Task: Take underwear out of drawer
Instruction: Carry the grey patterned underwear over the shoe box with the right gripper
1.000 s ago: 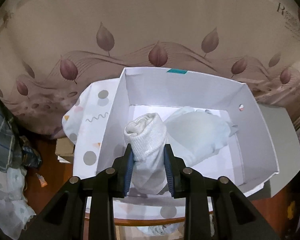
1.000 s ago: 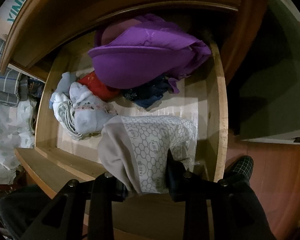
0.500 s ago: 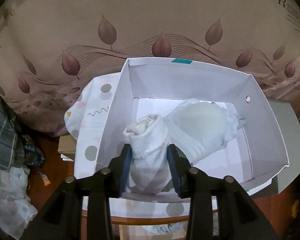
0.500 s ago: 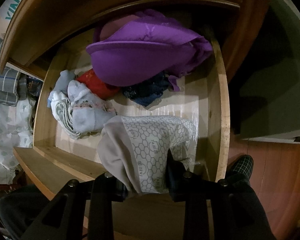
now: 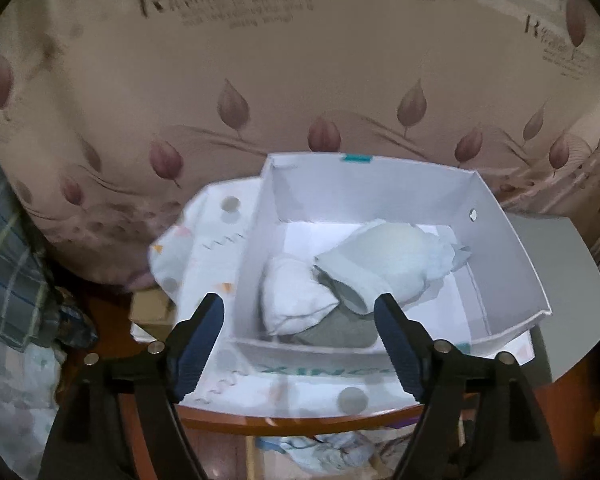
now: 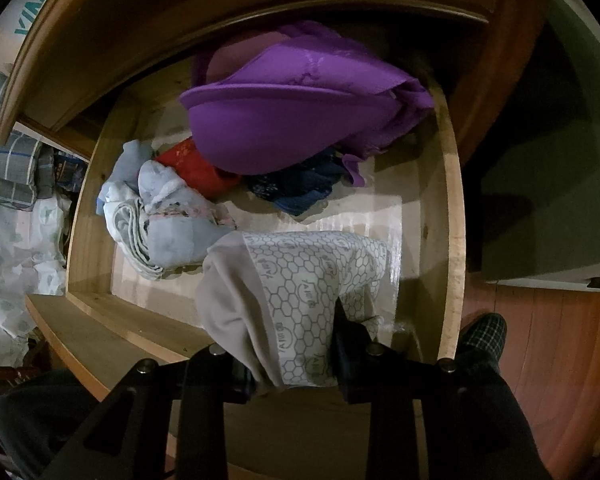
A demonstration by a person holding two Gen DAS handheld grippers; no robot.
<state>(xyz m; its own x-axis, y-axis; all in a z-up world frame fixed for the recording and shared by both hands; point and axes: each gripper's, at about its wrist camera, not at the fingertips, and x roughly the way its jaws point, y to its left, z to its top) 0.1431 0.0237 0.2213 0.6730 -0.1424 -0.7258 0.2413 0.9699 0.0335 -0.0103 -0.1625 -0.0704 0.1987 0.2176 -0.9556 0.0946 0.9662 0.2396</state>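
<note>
In the left wrist view my left gripper (image 5: 300, 320) is open and empty, just in front of a white box (image 5: 516, 264). A rolled white garment (image 5: 292, 296) lies inside the box beside a pale green one (image 5: 388, 264). In the right wrist view my right gripper (image 6: 296, 364) is shut on a beige underwear piece with a hexagon-print band (image 6: 296, 292), held above the front of the open wooden drawer (image 6: 452, 216). The drawer also holds purple (image 6: 292, 120), red (image 6: 192, 168), dark blue (image 6: 300, 184) and light blue (image 6: 168, 224) garments.
The white box stands on a dotted cloth (image 5: 204, 248) over a round wooden table (image 5: 300, 420), with a leaf-print curtain (image 5: 260, 80) behind. A checked fabric (image 5: 4, 240) hangs at the left. A foot in a checked slipper (image 6: 484, 336) stands right of the drawer.
My left gripper has opened and drawn back, leaving the rolled white garment in the box. My right gripper still holds the hexagon-print underwear in about the same place.
</note>
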